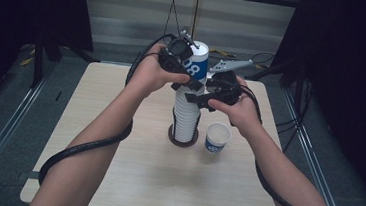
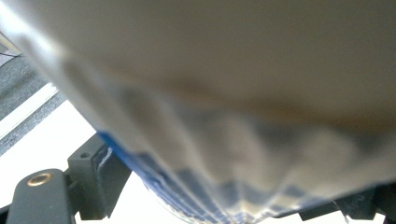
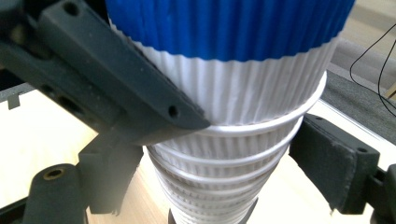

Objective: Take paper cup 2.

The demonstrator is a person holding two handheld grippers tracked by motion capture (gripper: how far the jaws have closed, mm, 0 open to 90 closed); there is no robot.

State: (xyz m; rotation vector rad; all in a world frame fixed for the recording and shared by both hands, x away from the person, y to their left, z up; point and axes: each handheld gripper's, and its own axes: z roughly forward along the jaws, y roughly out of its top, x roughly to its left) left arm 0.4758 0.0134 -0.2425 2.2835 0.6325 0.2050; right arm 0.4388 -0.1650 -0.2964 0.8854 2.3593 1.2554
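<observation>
A tall stack of white ribbed paper cups (image 1: 185, 121) stands on a round brown base (image 1: 182, 142) at the table's middle. Its top cup (image 1: 198, 59) is blue and white, with its white lower part sitting in the stack. My left gripper (image 1: 188, 82) comes in from the left and is shut on this top cup (image 2: 224, 93), which is blurred between its jaws. My right gripper (image 1: 197, 98) comes in from the right just below it. In the right gripper view its pads (image 3: 327, 163) press the rims of the stack (image 3: 219, 158), under the top cup (image 3: 224, 28).
A single blue-and-white cup (image 1: 217, 138) stands upright on the wooden table (image 1: 115, 167), right of the stack's base and under my right hand. Black cables loop from both grippers along the forearms. Floor rails run on both sides of the table.
</observation>
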